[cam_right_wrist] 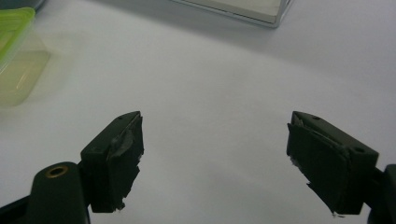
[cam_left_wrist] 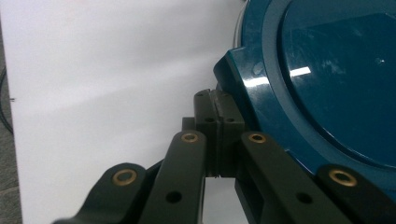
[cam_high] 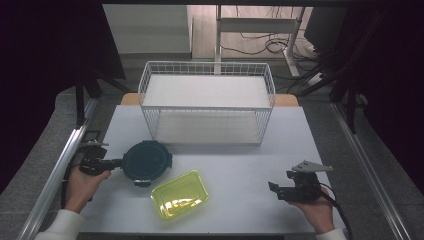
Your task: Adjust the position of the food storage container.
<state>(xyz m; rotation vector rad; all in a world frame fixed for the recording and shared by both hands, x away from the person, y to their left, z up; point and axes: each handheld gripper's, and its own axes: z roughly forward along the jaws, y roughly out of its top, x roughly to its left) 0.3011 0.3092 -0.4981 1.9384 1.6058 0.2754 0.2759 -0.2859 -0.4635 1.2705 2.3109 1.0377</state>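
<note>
Left gripper (cam_high: pixel 114 163) sits at the table's (cam_high: pixel 240 155) left edge, jaws closed together, pads meeting right at a side tab of the dark blue round lid (cam_high: pixel 147 160); can't tell if the tab is pinched between them. Lid lies flat on the table, in front of the wire basket (cam_high: pixel 207 100). Yellow-green tray (cam_high: pixel 180 195) is just right of the lid, near but apart. Right gripper (cam_high: pixel 274 189) rests further right, jaws wide apart, nothing between them.
</note>
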